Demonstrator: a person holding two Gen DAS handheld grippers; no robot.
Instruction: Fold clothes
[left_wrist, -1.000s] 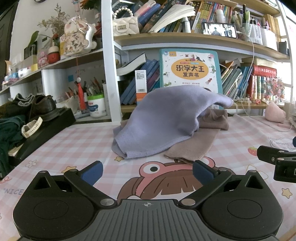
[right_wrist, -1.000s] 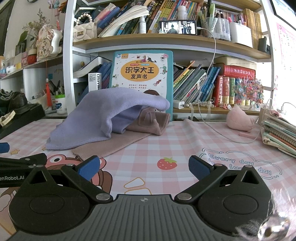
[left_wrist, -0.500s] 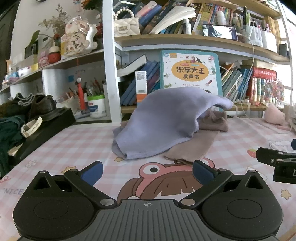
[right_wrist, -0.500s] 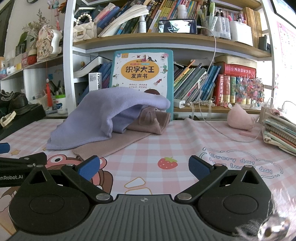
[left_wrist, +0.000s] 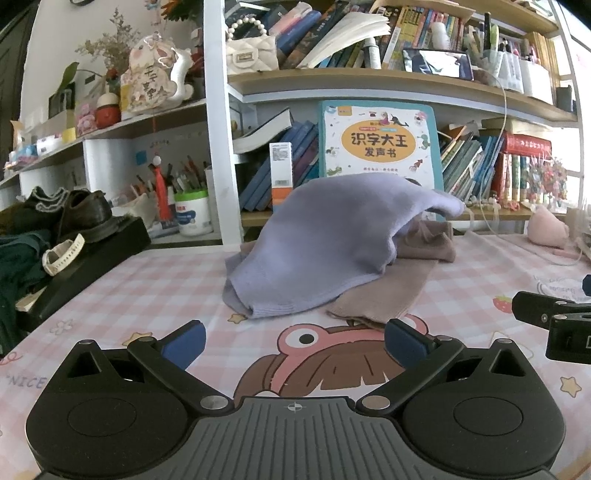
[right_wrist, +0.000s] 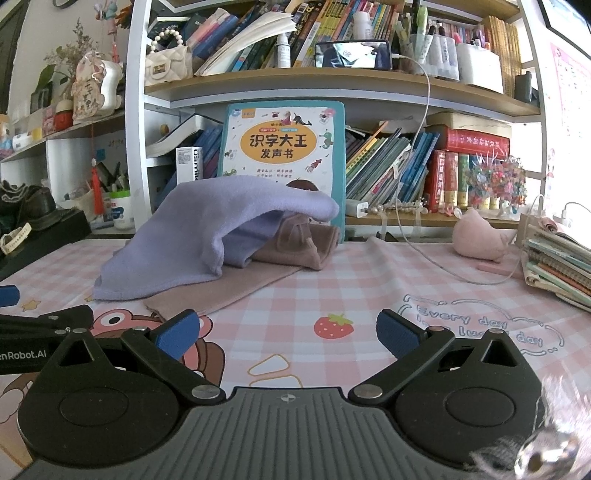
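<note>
A lavender knit garment (left_wrist: 325, 243) (right_wrist: 207, 236) lies heaped over a brown garment (left_wrist: 391, 291) (right_wrist: 258, 277) at the back of the pink checked table mat (left_wrist: 147, 288) (right_wrist: 369, 280). The brown piece is partly rolled under the lavender one, with a flat tail reaching toward me. My left gripper (left_wrist: 293, 341) is open, low over the mat, short of the clothes. My right gripper (right_wrist: 288, 332) is open too, holding nothing, to the right of the left one and short of the brown tail. Each gripper shows at the edge of the other's view.
A bookshelf with an upright children's book (left_wrist: 380, 144) (right_wrist: 284, 147) stands right behind the clothes. A black box with shoes (left_wrist: 85, 236) sits at the left, a pink plush (right_wrist: 480, 236) and stacked notebooks (right_wrist: 557, 266) at the right. A white cable (right_wrist: 436, 258) trails across the mat.
Both grippers have crept slightly forward toward the clothes; the garments lie as before and both grippers stay open.
</note>
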